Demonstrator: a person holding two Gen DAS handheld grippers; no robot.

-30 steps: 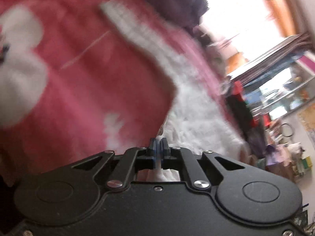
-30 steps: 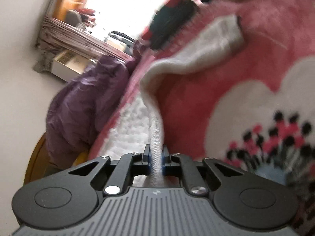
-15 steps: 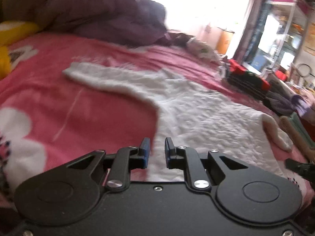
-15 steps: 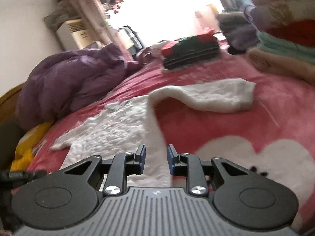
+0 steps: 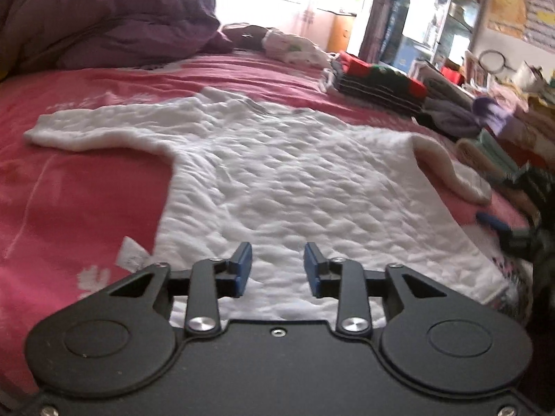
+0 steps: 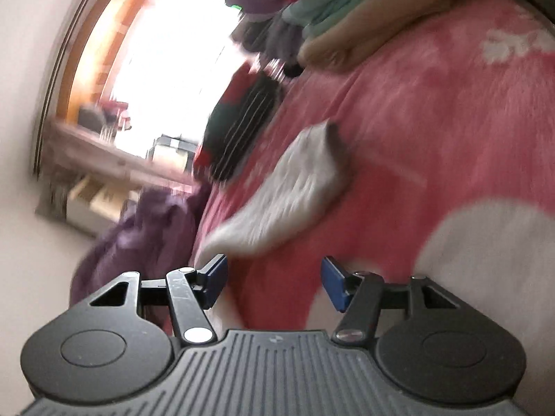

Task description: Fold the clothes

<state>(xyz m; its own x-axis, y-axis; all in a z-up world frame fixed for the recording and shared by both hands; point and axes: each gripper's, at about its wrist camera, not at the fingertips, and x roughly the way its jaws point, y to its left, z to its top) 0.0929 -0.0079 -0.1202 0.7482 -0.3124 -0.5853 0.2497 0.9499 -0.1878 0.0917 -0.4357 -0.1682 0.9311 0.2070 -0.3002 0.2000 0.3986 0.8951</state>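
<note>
Open pink bed (image 5: 86,190) left of the white sweater (image 5: 277,173): clear passage. Purple duvet (image 5: 104,17) blocks far left. Folded striped stack (image 5: 378,86) and clothes pile (image 5: 492,145) line the right edge, just beside the sleeve.

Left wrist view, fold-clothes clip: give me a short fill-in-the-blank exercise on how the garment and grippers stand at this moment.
1. The white sweater lies spread flat on a ____ blanket.
2. Between the opening jaws of the left gripper there is ____ gripped.
3. The heap of bedding beyond the sweater's sleeve is ____ in colour.
4. The jaws of the right gripper are opening and hold ____.

Missing words: pink; nothing; purple; nothing
</note>
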